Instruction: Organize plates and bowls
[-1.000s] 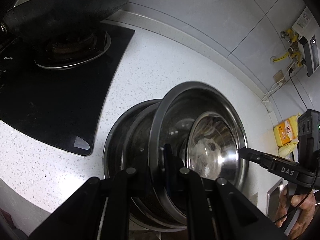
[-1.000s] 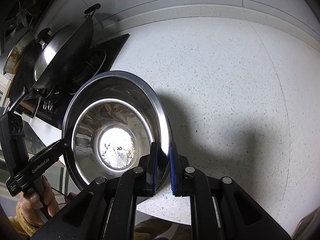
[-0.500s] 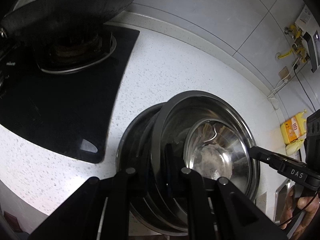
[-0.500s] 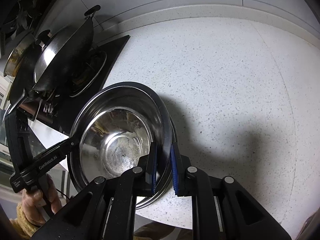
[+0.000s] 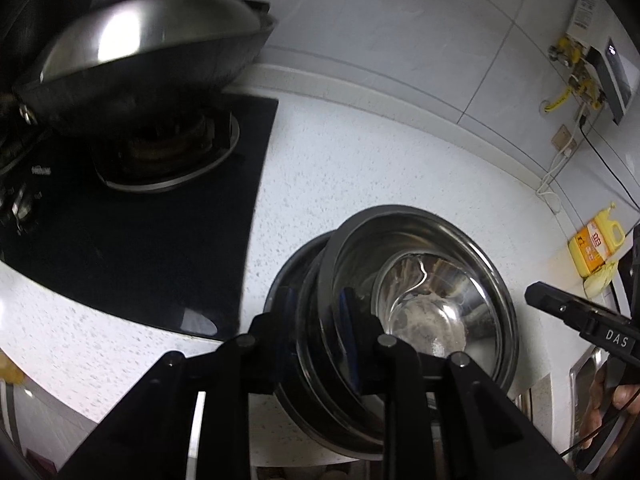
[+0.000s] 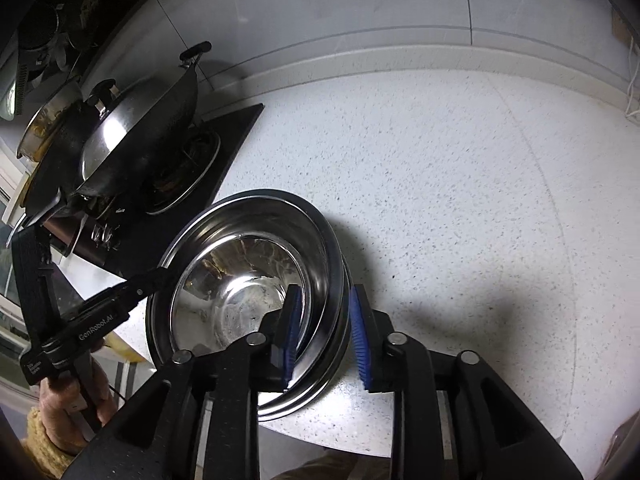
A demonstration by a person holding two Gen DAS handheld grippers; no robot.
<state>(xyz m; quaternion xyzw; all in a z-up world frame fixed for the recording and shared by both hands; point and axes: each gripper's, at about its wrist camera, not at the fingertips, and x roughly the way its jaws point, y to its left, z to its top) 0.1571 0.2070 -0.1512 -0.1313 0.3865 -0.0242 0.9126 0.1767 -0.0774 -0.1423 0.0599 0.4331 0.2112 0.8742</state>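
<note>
top bowl (image 6: 256, 304) nested on stack | rim straddled by left gripper (image 5: 316, 320) and right gripper (image 6: 326, 332) | jaws opening (nothing clamped)

A stack of bowls (image 6: 256, 280) sits nested on the counter (image 6: 460, 200), near its front edge. To the left of the stack lies the stove (image 5: 132, 248), with a lidded wok (image 5: 148, 64) on its burner. Behind both runs the wall (image 5: 400, 32). In the left wrist view, a bottle (image 5: 596, 246) stands on the counter, well to the right of the stack.
</note>
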